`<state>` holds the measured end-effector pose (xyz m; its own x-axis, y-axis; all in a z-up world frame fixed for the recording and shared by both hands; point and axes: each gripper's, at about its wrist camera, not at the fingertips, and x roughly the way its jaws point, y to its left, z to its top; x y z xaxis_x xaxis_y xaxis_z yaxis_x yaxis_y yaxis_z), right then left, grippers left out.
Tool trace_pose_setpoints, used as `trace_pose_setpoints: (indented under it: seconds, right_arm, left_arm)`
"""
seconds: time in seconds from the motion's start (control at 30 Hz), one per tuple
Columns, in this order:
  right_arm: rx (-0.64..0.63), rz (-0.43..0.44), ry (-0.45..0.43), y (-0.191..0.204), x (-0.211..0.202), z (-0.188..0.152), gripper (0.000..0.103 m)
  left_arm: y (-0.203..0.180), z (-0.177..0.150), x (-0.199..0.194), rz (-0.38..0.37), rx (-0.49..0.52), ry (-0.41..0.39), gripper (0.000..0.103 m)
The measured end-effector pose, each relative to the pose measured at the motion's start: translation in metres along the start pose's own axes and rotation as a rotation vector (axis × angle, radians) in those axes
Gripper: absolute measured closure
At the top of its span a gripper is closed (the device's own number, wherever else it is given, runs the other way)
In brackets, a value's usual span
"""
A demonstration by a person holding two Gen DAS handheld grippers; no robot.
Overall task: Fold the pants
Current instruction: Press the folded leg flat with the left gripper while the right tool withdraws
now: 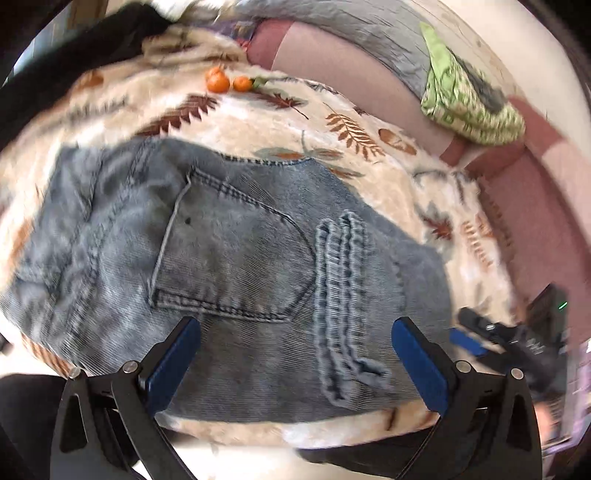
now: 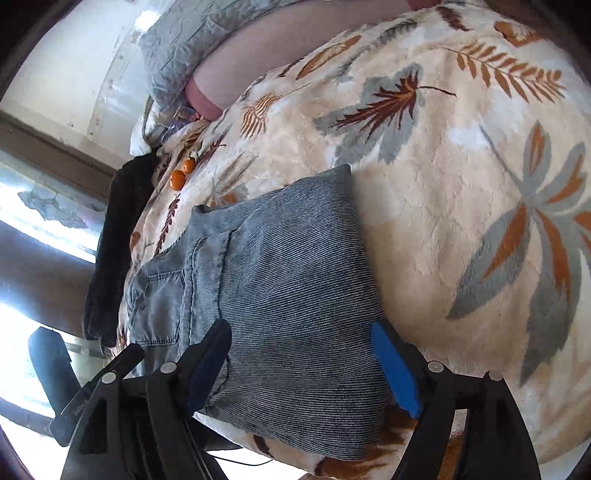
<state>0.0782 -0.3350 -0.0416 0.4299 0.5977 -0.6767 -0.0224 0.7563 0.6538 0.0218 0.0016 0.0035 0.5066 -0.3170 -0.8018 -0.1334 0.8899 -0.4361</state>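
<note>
Faded blue jeans [image 1: 229,254] folded compactly on leaf-print blanket [image 2: 461,177]

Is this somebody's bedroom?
Probably, yes. The jeans lie on a fluffy leaf-print blanket like a bed's cover, a grey pillow sits at the far end, and other clothes lie nearby.
</note>
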Motion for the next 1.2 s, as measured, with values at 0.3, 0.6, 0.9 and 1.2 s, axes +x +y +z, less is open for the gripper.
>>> trace_pose_setpoints:
  seconds: [0.3, 0.6, 0.9, 1.2]
  right_arm:
    - [0.146, 0.094, -0.049, -0.02, -0.01, 0.006, 0.02]
    - [0.174, 0.095, -0.041, -0.025, -0.011, 0.005, 0.02]
    - [0.181, 0.096, -0.031, -0.025, -0.009, 0.007, 0.02]
    - [0.166, 0.078, -0.025, -0.025, -0.009, 0.006, 0.02]
  left_arm:
    - [-0.04, 0.0, 0.014, -0.244, -0.031, 0.11, 0.0]
    - [-0.058, -0.011, 0.032, -0.281, -0.052, 0.19, 0.0]
    - [-0.089, -0.002, 0.025, -0.263, 0.111, 0.149, 0.0]
    - [-0.076, -0.042, 0.059, -0.18, 0.163, 0.198, 0.003]
